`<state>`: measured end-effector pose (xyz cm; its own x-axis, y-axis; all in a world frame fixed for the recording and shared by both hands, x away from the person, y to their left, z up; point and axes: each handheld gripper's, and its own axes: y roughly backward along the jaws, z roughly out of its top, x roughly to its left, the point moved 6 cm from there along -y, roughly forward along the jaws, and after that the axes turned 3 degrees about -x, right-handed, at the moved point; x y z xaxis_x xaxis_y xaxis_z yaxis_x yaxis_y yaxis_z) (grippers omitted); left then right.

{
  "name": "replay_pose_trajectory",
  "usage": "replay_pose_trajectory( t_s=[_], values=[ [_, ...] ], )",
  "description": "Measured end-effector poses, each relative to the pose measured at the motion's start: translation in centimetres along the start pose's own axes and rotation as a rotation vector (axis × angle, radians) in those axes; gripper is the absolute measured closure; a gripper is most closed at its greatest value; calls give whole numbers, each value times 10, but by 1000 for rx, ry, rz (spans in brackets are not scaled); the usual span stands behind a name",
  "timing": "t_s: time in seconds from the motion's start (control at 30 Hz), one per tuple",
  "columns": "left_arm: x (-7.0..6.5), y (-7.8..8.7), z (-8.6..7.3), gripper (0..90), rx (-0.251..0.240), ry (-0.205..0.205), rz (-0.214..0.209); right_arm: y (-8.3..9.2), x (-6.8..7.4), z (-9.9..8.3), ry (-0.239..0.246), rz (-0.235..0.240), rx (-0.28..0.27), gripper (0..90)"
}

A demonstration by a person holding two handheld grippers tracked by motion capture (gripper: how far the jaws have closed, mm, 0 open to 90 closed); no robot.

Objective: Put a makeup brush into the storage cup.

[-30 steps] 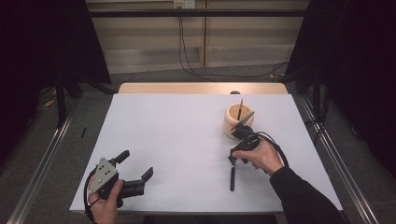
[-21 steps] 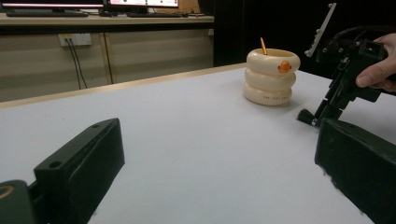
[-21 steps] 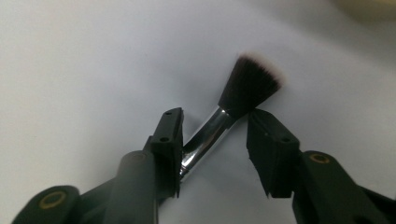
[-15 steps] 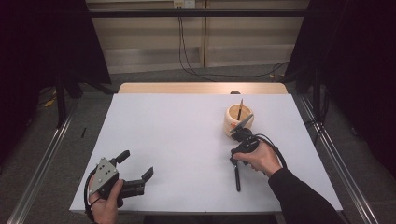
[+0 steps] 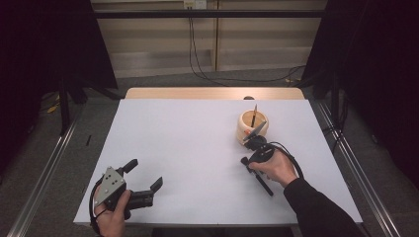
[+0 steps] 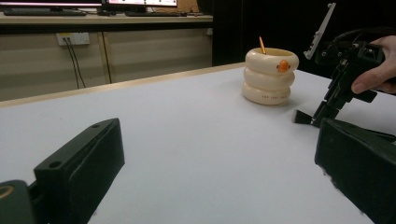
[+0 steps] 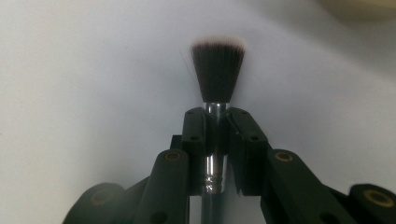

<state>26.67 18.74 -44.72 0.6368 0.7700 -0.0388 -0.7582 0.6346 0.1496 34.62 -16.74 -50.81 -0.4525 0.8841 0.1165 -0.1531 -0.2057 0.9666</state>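
Two black fingers of the left gripper rise at lower left and lower right, wide apart, nothing between them. White surface across the frame. Cream ringed pot with an orange mark upper right of centre, a thin stick standing in it. Far right: a hand holds the right gripper, black brush at its tip, bristles touching the surface.

No lettering can be read for certain. The cream ringed holder bears a thin line of small dark print along its lowest ring, facing the left gripper view, but it is too small to make out. Above that print, on the holder's top ring, sits an orange mark, a shape rather than a sign with letters. The far monitors show no legible text.
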Motion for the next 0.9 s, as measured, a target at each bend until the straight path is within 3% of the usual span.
replay_pose_trajectory(
  t_s=[0.33, 0.47, 0.9],
  values=[
    [0, 0, 0, 14, 2, 0, 0, 0, 2, -1, 38, -1, -7, 779],
    [2, 1, 0, 14, 4, -6, 5, 1, 0, -1, 24, 12, -7, 780],
    [2, 1, 0, 15, 4, -2, 4, 2, 0, -1, 44, 22, -14, 780]
  ],
)
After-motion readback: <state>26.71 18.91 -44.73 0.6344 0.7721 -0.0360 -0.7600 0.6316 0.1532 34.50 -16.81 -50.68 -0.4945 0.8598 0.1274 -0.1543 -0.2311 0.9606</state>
